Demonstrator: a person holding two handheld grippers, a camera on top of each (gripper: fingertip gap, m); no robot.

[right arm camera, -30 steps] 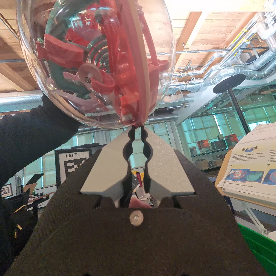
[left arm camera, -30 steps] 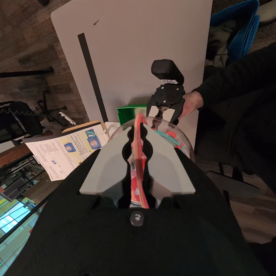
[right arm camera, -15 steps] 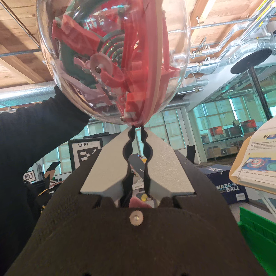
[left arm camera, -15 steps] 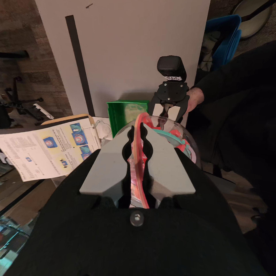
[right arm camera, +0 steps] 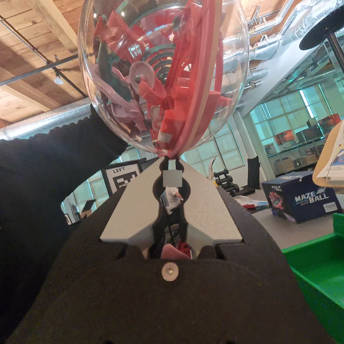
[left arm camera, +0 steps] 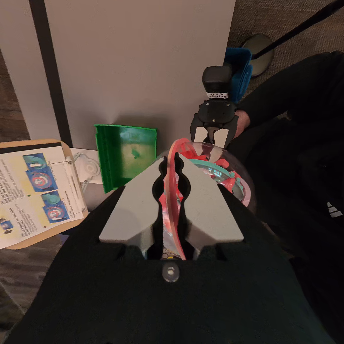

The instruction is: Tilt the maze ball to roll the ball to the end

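Two grippers hold the clear maze ball (right arm camera: 163,78) by its red rim (left arm camera: 172,178). The left gripper (left arm camera: 169,158) has its fingers closed on the rim. The right gripper (right arm camera: 171,160) pinches the rim at its fingertips.

Green bin (left arm camera: 126,156) sits at the near edge of the white tabletop (left arm camera: 130,65) — clipboard with an illustrated sheet (left arm camera: 37,191) just beside it, overhanging that edge. Dark blue box (right arm camera: 301,197) on a grey table (right arm camera: 264,216) — dumbbell rack (right arm camera: 226,181) behind it.
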